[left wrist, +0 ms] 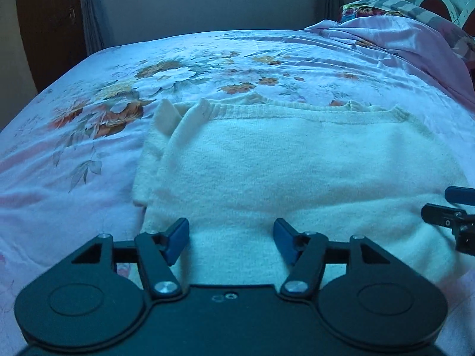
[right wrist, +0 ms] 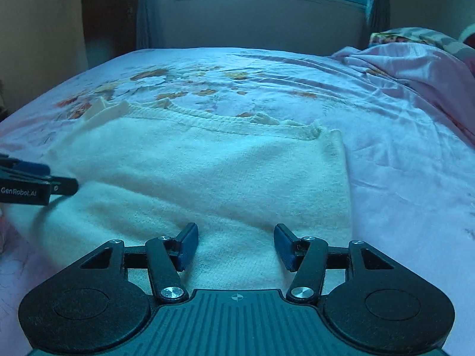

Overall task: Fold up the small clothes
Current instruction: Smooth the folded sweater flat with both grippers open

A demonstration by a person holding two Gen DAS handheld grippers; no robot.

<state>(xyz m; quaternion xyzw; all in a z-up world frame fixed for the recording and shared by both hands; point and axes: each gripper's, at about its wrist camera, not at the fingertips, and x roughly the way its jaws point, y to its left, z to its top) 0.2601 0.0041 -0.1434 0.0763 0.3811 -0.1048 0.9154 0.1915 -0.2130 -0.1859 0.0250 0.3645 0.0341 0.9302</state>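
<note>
- Bed (left wrist: 89, 160) with floral sheet fills both views; lots of bare sheet left of frame in the left wrist view and right of frame in the right wrist view, so I have room to swing outward on either side.
- Pink bedding pile (left wrist: 415, 44) sits upper right, well apart from the work; I'd keep away from that corner.
- White knit sweater (left wrist: 297, 163) lies flat in the centre of both frames, ribbed hem along its far edge, a bit of sleeve poking out at upper left of the garment; looks partly folded already, my guess.
- Left gripper (left wrist: 231, 241): jaws spread wide, holding nothing, hovering over the near left part of the sweater.
- Right gripper (right wrist: 236, 246): also spread, nothing between the pads, over the near right part; the sweater's right edge runs just right of it.
- Next I'd pinch the near edge at both corners, catch every layer, lift evenly, carry it toward the ribbed hem.
- Risk: thick knit slips or bunches if I grab only the top layer.
</note>
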